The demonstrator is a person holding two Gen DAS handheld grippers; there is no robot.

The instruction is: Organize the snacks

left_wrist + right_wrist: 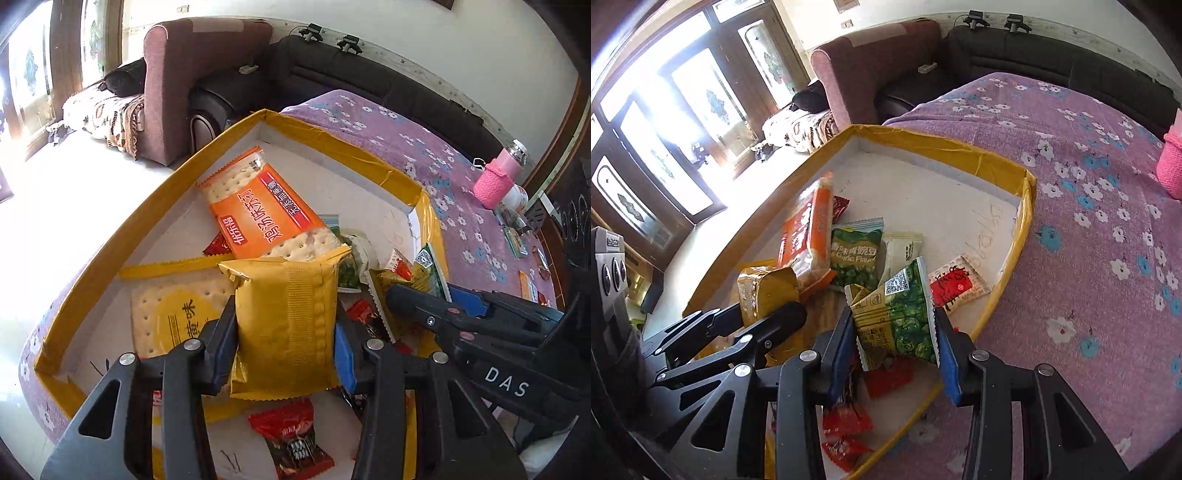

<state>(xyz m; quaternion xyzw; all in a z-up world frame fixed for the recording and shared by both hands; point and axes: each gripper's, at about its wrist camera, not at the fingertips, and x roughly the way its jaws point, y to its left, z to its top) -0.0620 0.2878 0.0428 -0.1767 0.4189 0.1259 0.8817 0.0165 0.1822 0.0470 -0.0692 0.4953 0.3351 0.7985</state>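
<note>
Clamping a crinkled gold foil snack packet point(286, 325) between its blue-padded fingers, the left gripper point(286, 354) holds the pack upright above the near part of a shallow white tray with yellow-taped cardboard walls point(332, 142). The right gripper point(895, 354) is closed on a glossy green pea packet with a QR code point(905, 317), held over the tray's near right side. Below and beyond the gold packet lie a flat orange cracker pack with Chinese lettering point(264, 210), a yellow cracker pack showing perforated biscuits point(177, 314), and a small red-and-black wrapped candy point(291, 439). Farther in sit another green pea bag point(855, 254) and a red-and-white sachet point(955, 282). The tray rests on a purple floral cloth point(1089, 221).
</note>
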